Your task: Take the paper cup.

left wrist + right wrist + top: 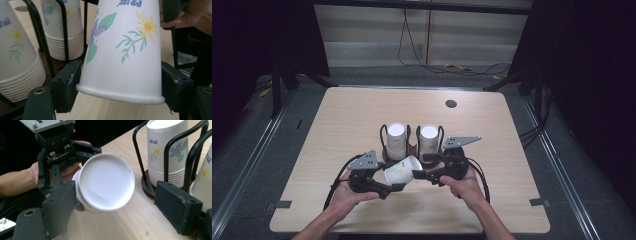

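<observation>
High view: near the table's point(492, 120) front edge, the left gripper point(394, 187) clamps a paper cup's point(403, 171) rim, while the right gripper point(417, 174) stands wide around its base, gripping nothing. Separating one cup looks done; placing it remains, and both racked cup stacks point(395, 141) wait behind.

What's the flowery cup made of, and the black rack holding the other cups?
The cup looks like paper: matte white, printed flowers, a rolled rim. The rack seems to be bent metal wire with a smooth black coating; whether that is paint or plastic is hard to tell. Its round base looks dark brown, perhaps wood.
</observation>
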Available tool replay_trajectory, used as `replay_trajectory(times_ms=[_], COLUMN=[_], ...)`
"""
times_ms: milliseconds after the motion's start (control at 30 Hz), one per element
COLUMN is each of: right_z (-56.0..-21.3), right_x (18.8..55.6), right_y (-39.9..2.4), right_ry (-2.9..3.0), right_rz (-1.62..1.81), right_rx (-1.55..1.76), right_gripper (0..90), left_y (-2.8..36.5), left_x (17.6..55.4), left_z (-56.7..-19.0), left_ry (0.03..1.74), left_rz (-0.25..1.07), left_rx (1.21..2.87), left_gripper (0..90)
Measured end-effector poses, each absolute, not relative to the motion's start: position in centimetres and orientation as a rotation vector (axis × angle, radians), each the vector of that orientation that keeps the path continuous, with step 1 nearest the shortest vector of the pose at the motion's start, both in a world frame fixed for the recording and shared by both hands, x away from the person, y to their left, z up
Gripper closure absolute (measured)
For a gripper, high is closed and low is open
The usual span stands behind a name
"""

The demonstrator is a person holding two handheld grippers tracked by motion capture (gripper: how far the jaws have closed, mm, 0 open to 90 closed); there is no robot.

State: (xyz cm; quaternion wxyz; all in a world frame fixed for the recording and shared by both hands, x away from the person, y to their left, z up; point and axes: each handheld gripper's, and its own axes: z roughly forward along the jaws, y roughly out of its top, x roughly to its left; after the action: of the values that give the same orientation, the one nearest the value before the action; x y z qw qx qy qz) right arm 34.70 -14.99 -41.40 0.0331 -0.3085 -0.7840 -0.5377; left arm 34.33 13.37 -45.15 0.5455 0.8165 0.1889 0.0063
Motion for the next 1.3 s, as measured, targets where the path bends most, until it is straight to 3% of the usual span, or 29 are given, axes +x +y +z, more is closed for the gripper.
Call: replay_trajectory(times_ms=[733, 1300], right_z=[-42.0, -42.8], right_x=[34.1, 34.5], right_y=[-14.0, -13.1], right_ry=[-2.694, -2.793], right_rz=[-1.393, -1.226], right_rx=[-0.817, -0.723], right_gripper=[20.0, 23.0], left_y=[13.8, 12.5], left_x=[35.0, 34.6], left_z=[-45.0, -45.5], left_ry=[0.467, 0.368], left_rz=[0.038, 0.013], left_rx=[2.101, 2.280], left_gripper=[25.8, 25.7])
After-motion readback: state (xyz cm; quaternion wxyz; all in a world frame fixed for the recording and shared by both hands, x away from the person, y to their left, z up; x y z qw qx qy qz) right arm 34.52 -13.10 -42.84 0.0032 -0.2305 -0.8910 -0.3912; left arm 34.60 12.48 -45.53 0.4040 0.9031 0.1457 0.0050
